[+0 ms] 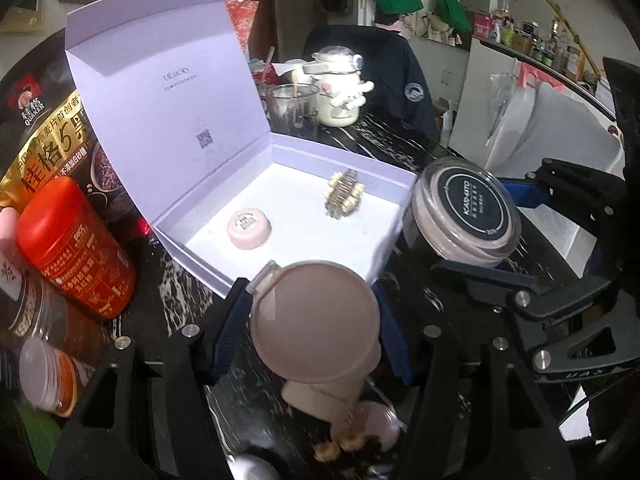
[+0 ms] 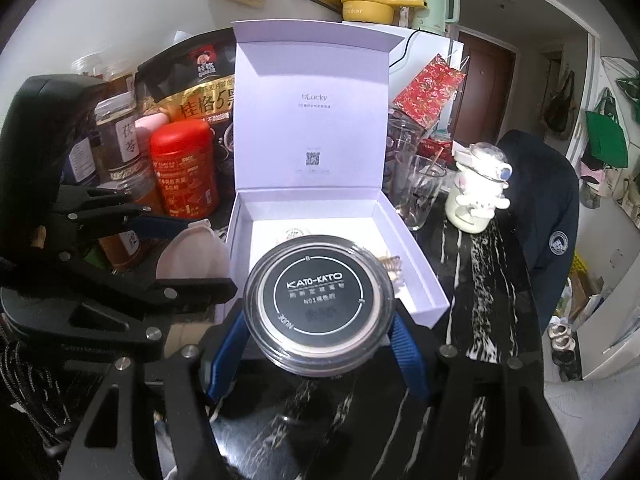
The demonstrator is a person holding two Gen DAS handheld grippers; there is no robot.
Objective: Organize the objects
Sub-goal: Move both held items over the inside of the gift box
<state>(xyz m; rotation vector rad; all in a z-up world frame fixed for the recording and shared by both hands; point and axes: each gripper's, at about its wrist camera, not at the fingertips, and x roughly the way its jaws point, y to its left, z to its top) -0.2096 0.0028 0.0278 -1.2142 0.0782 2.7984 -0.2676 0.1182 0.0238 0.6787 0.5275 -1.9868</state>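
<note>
Collision is your main risk: you are carrying two items to one box (image 2: 340, 216) at once. Your left hand-held gripper (image 1: 314, 330) is clamping the pink compact (image 1: 316, 320) at the box's near corner; your right hand-held gripper (image 2: 320, 318) is gripping the black-lidded jar (image 2: 319, 312) over its near rim. Only the left view is showing the pink puck (image 1: 249, 228) and gold clip (image 1: 343, 195) inside; the jar is hiding most of them from the right.
</note>
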